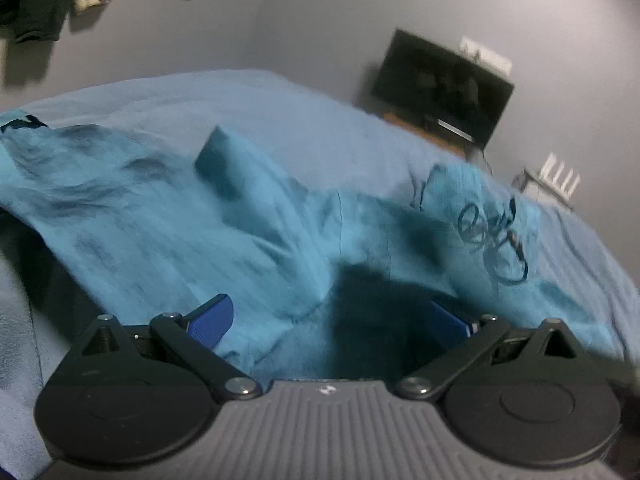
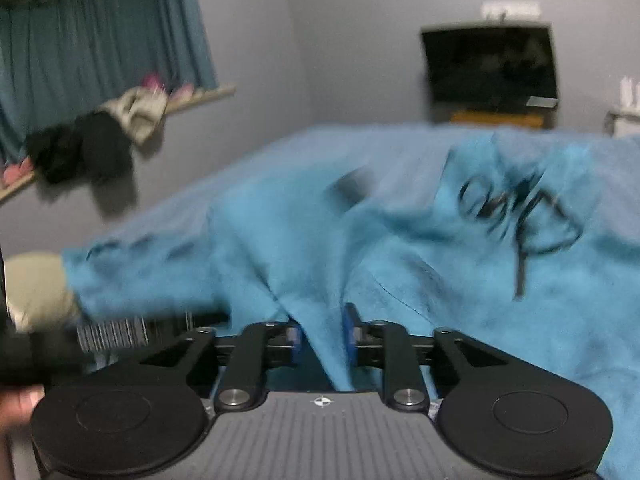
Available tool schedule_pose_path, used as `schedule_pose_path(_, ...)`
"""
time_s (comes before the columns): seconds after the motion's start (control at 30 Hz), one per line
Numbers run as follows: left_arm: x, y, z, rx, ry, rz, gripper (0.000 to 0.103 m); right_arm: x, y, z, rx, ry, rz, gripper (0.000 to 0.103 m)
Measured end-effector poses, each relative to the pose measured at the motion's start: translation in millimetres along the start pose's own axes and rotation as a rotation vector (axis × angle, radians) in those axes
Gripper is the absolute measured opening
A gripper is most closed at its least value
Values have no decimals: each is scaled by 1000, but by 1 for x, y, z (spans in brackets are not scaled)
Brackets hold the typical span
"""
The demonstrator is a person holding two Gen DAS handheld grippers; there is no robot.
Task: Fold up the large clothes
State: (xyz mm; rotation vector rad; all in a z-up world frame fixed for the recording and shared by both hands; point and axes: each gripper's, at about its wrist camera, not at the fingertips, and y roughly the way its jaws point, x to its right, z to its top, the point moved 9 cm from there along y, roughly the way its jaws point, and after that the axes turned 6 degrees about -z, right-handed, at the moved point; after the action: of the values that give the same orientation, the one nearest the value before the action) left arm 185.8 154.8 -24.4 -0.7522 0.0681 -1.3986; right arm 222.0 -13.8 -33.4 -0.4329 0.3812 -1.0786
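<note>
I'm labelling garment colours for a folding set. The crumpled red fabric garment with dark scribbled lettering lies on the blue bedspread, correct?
Not quite: the crumpled fabric garment with dark scribbled lettering is turquoise blue, not red, as the left wrist view shows. It does lie on the blue bedspread.

Turquoise garment (image 1: 168,216) with dark scribbled print, paler blue bedcover (image 1: 304,120)

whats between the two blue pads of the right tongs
A pinched fold of the blue shirt runs up between the pads of the right tongs, seen in the right wrist view.
</note>
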Motion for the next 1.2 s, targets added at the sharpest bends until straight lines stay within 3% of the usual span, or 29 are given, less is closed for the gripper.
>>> schedule_pose_path(0.07, -3, 3, 1, -8, -13, -6, 103, 6, -9, -9, -35, 18, 12, 48)
schedule_pose_path(0.2, -1, 11, -3, -48, -13, -36, 102, 42, -38, -13, -33, 79, -11, 57)
schedule_pose_path(0.3, 7, 14, -11, -80, -7, -77, 97, 85, -64, -13, -21, 70, -105, 62)
schedule_pose_path(0.4, 10, 28, -30, -189, -16, -97, 82, 148, -91, -21, -11, 41, -301, 62)
schedule_pose_path(0.53, 3, 45, -52, -323, -76, -106, 38, 233, -125, -35, -5, 101, -536, 62)
schedule_pose_path(0.67, 2, 46, -55, -320, -65, -85, 17, 306, -145, -57, 14, 307, -619, 62)
schedule_pose_path(0.83, 3, 47, -56, -314, 6, -23, 11, 342, -123, -84, -8, 430, -545, 62)
schedule_pose_path(1.0, 1, 49, -55, -314, 20, 18, 11, 370, -101, -117, -110, 381, -716, 59)
schedule_pose_path(1.1, 1, 50, -57, -316, 29, 26, 11, 381, -102, -120, -79, 475, -699, 59)
schedule_pose_path(1.2, 2, 50, -56, -314, 35, 27, 11, 372, -109, -111, -39, 451, -719, 60)
